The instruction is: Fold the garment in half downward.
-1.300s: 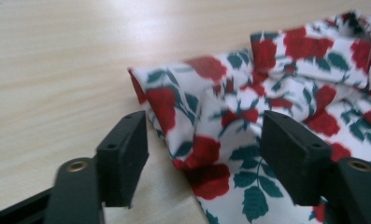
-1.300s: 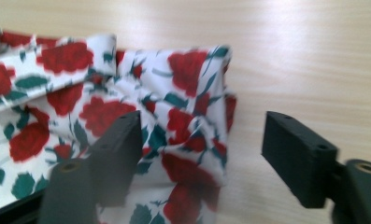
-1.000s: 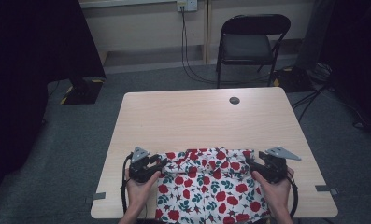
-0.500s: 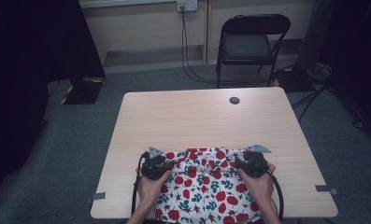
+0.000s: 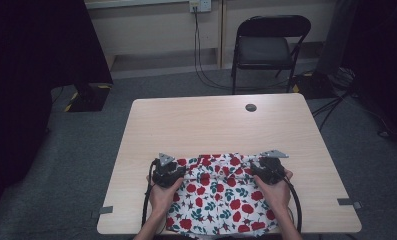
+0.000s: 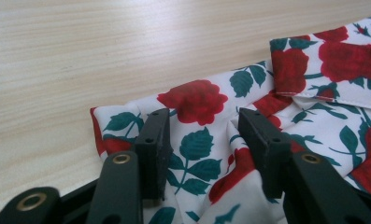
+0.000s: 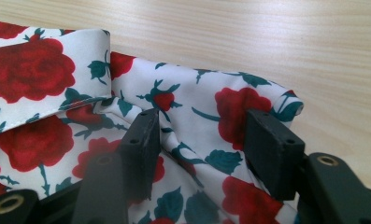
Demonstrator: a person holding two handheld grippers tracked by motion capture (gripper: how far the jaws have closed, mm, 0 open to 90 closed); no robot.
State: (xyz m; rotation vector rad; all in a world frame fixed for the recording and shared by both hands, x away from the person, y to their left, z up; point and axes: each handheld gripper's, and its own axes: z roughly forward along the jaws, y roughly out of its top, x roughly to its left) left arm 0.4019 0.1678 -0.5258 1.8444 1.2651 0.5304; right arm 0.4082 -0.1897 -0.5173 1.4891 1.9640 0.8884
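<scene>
rose-print cloth point(image 7: 183, 112), hand-held gripper point(image 7: 206, 149) agape

Near edge of the cloth point(image 5: 221, 200) runs past the table point(image 5: 206, 125) front and is cut by the bottom of the high view. Both forearms are cropped there too. The left hand point(image 5: 162, 194) and right hand point(image 5: 275, 190) cover the cloth beneath them. The small dark disc point(image 5: 251, 107) on the far tabletop is too small to identify. In both gripper views the jaw bases leave the lower edge, and cloth folds between the spread jaws hide what lies underneath.
</scene>
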